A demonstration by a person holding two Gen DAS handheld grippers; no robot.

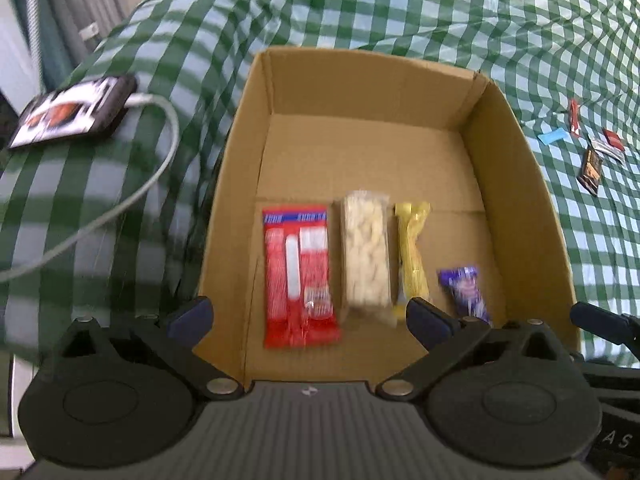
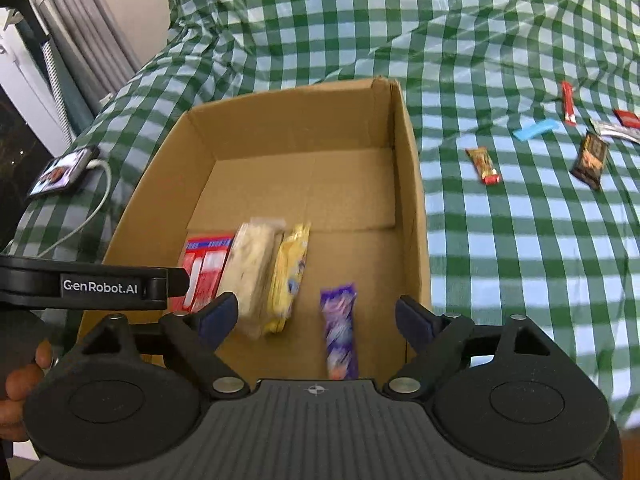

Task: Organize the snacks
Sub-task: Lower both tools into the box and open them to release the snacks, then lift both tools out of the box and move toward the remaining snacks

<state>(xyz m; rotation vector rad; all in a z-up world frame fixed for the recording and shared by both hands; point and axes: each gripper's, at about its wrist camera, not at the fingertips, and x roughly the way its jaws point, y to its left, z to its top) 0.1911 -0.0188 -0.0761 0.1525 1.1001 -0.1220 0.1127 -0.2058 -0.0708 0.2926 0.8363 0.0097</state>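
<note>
My left claw point(image 1: 308, 316) and my right claw point(image 2: 316, 316) both stand released above the near end of the cardboard box point(image 1: 516, 184), gripping nothing. On the box floor, side by side, lie a red packet point(image 1: 298, 276), a pale nut bar point(image 1: 366, 256), a yellow bar point(image 1: 412, 256) and a purple candy point(image 2: 340, 332). More wrapped snacks point(image 2: 484, 166) lie scattered on the green checked cloth point(image 2: 520, 240), right of the box.
</note>
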